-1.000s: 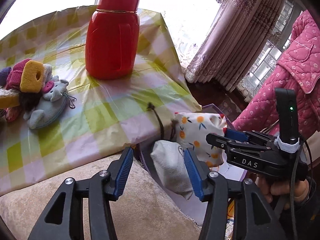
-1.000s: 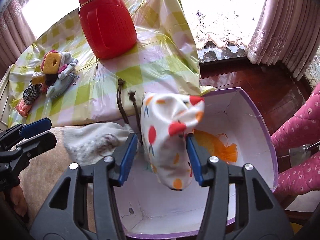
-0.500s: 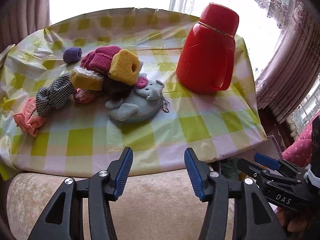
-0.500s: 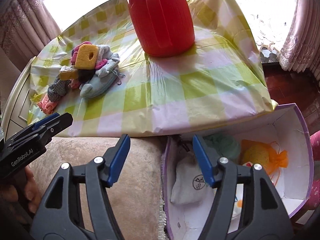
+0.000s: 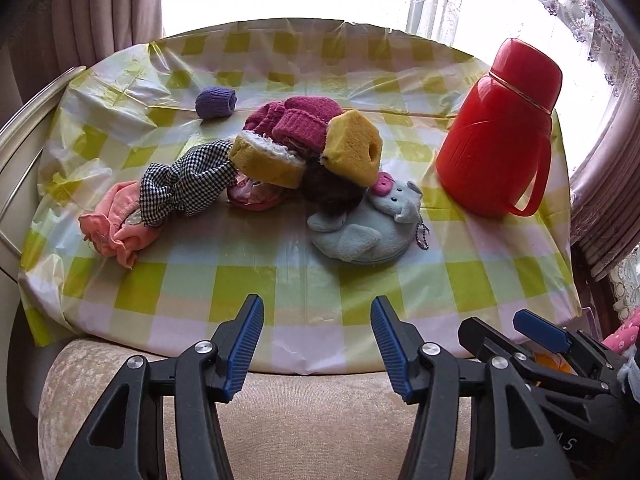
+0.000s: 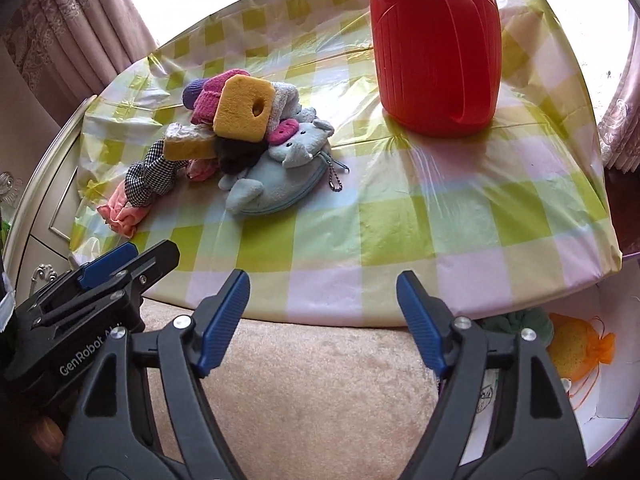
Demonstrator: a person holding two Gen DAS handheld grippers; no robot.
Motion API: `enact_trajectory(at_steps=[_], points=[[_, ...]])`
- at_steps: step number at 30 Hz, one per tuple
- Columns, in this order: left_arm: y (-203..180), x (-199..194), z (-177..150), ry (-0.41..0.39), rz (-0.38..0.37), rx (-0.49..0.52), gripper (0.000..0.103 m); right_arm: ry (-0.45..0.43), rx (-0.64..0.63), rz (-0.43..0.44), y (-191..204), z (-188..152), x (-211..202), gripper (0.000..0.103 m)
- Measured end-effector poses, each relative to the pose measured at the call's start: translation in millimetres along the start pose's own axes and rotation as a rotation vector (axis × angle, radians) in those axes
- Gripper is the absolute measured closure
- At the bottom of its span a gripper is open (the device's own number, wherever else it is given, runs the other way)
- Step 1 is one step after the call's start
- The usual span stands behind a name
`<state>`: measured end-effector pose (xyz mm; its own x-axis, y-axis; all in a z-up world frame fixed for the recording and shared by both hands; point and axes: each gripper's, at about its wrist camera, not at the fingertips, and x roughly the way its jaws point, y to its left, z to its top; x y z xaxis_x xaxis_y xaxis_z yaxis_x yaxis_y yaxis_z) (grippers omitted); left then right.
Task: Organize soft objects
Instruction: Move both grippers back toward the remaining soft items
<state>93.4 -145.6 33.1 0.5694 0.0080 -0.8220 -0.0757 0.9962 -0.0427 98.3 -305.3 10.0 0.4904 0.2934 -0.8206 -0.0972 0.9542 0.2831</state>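
left claw (image 5: 317, 345) apart, empty | right claw (image 6: 322, 323) just widened, empty | soft pile (image 5: 280, 160) on table

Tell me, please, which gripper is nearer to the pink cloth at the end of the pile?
Left. The left gripper is empty at the table's near edge, closer to the pink cloth; the right gripper, also empty, is farther along that edge toward the red jug.

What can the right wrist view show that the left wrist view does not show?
Only the right wrist view shows the white box beside the table, holding an orange mesh pouch and a green soft item. Only the left wrist view shows the whole purple knit roll. Both show the pile with the yellow sponge, the grey elephant pouch, the red jug and both open, empty grippers.
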Motion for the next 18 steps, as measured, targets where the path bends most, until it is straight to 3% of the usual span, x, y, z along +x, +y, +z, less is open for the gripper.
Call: enact_trajectory(at_steps=[10,18], points=[[17.9,1.0,13.8,-0.036,0.05,-0.023,0.046,-0.011,0.0,0.001,5.8,14.6,8.0,0.023],[-35.4,0.5,6.9,-0.015,0.068,0.085,0.041,-0.016,0.001,-0.039,-33.6,7.9,-14.9,0.022]])
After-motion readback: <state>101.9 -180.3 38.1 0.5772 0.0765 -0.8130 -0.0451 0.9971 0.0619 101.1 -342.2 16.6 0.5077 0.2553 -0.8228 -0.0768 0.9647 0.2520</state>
